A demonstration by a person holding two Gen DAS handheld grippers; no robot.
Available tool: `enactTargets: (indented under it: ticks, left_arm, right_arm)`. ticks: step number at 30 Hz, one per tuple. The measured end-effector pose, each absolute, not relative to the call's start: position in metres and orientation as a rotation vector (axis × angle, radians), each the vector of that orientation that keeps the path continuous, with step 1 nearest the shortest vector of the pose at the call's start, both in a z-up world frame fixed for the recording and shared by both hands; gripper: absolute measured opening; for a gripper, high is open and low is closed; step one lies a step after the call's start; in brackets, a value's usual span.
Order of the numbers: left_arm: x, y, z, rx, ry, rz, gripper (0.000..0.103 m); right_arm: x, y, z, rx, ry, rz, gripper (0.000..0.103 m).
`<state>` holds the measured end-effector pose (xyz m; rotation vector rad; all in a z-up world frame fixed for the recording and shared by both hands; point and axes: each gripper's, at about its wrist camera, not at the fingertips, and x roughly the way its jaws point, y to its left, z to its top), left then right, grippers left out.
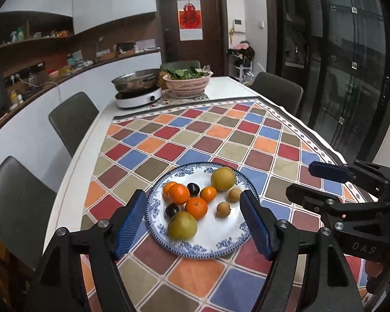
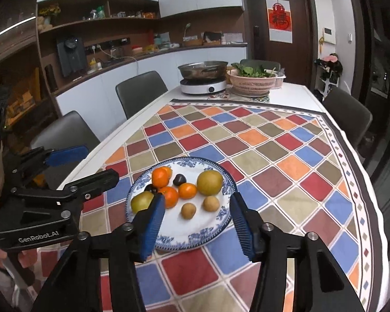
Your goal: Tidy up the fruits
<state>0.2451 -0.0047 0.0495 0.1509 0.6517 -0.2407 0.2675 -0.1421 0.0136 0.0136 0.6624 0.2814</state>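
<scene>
From the left wrist view, the left gripper [image 1: 193, 225] hangs spread wide and empty above the near rim of the blue-patterned plate [image 1: 221, 247]; the near pear [image 1: 182, 225] lies straight ahead between its fingers, mandarins [image 1: 196, 208] just beyond.

From the right wrist view, the right gripper [image 2: 196, 222], likewise released and empty, faces two small brown fruits [image 2: 188, 210] directly ahead. Judging by this, each gripper is nearer its own side's fruit.
</scene>
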Motion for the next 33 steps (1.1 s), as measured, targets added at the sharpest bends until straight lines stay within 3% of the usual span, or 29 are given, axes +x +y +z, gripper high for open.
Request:
enactTargets:
  ticks: [4,17,20,33]
  left_arm:
    - [0.218,-0.002,0.057,0.131,0.621,-0.198,0.085]
    - [0.151,-0.003,0.069,0.120,0.570,-0.139,0.099]
    - [0.139,-0.003,0.072,0.120,0.561,-0.130,0.099]
    - [0.094,-0.001,0.076,0.114,0.521,-0.113,0.103]
  right_arm:
    - [0.245,-0.146,0.019,0.024,0.649,0.265,0.059]
    - [0.176,-0.153,0.034,0.011,0.590,0.230,0.065]
    - [0.164,-0.152,0.036,0.013,0.584,0.229,0.069]
    - [0.117,-0.151,0.041,0.004,0.554,0.213,0.069]
